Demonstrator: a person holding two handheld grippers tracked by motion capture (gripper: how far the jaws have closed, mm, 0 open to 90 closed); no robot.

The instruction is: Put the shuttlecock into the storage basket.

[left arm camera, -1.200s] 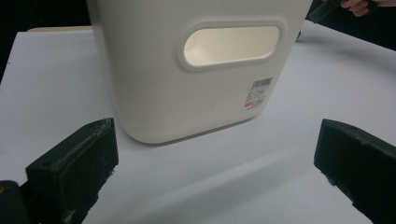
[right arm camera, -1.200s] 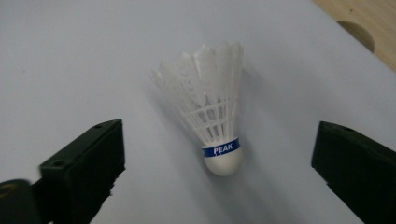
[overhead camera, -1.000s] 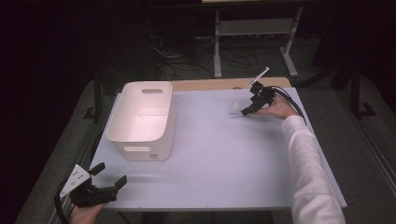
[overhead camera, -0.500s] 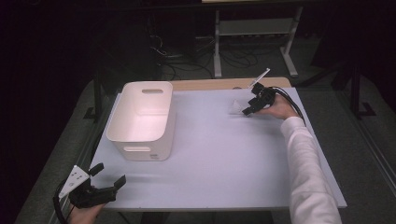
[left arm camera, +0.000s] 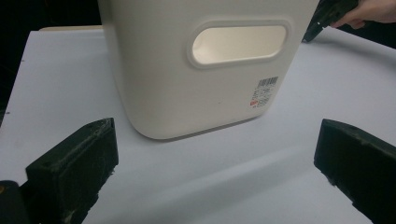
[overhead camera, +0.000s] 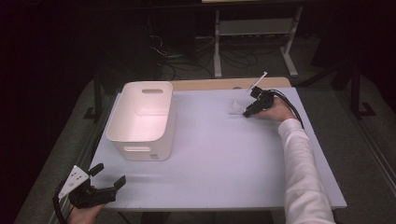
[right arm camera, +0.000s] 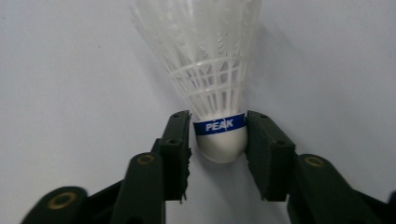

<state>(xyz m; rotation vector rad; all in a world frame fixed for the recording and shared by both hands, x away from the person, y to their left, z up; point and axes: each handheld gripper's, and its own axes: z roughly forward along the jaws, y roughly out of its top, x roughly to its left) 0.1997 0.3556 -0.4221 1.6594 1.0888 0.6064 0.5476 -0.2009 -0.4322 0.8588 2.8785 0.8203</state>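
Two grippers are mine. My right gripper [right arm camera: 218, 140] brackets a white shuttlecock's [right arm camera: 212, 88] cork near the desk's [overhead camera: 219, 158] far right corner — closed on it, or nearly. My left gripper [overhead camera: 100, 186] gapes empty at the near left corner. A shallow hold on rounded cork could slip. Open desk lies between it and the white bin [overhead camera: 140, 116].

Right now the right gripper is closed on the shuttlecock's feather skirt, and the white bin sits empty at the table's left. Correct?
Not quite. The right gripper is closed on the shuttlecock at its cork base, not the skirt, as the right gripper view shows. The white bin is empty.
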